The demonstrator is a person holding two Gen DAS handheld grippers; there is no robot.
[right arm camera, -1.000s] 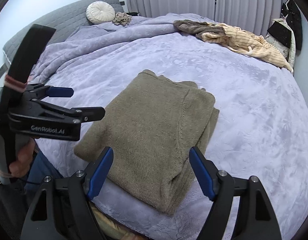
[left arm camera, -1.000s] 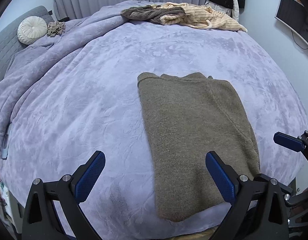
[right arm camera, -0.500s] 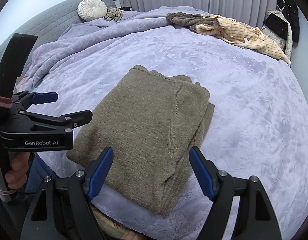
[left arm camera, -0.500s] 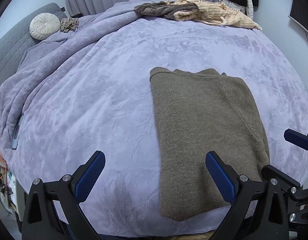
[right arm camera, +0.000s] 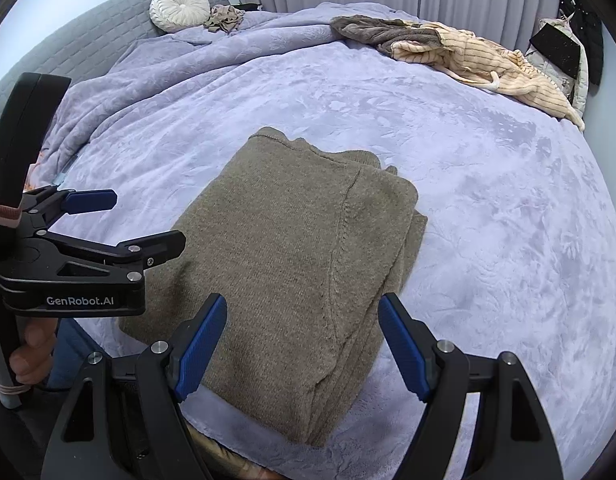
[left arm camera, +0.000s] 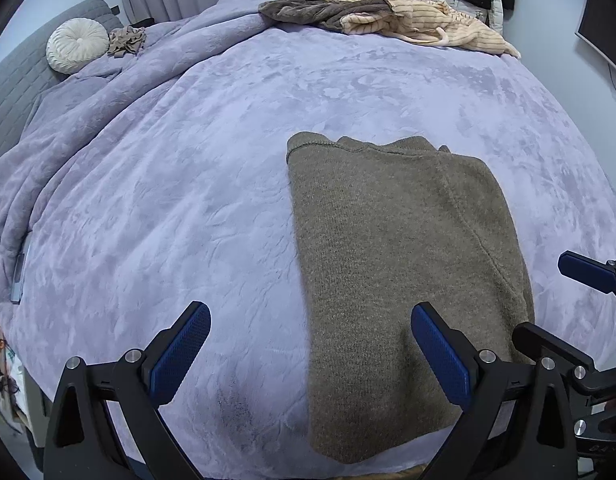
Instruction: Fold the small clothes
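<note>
Currently, in the left wrist view, the left hand-held gripper (left arm camera: 309, 356) is hovering open and empty; the folded sweater (left arm camera: 391, 272) on the bed (left arm camera: 188, 184) is appearing lower than before, its near edge partly hidden. In the right wrist view, the right hand-held gripper (right arm camera: 302, 346) is spreading wide, gripping nothing.

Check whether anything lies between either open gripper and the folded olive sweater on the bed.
Nothing visible does. The olive sweater lies alone on the lavender blanket, directly ahead of the right gripper and beside the left gripper. The pile of other clothes sits far back, clear of both.
</note>
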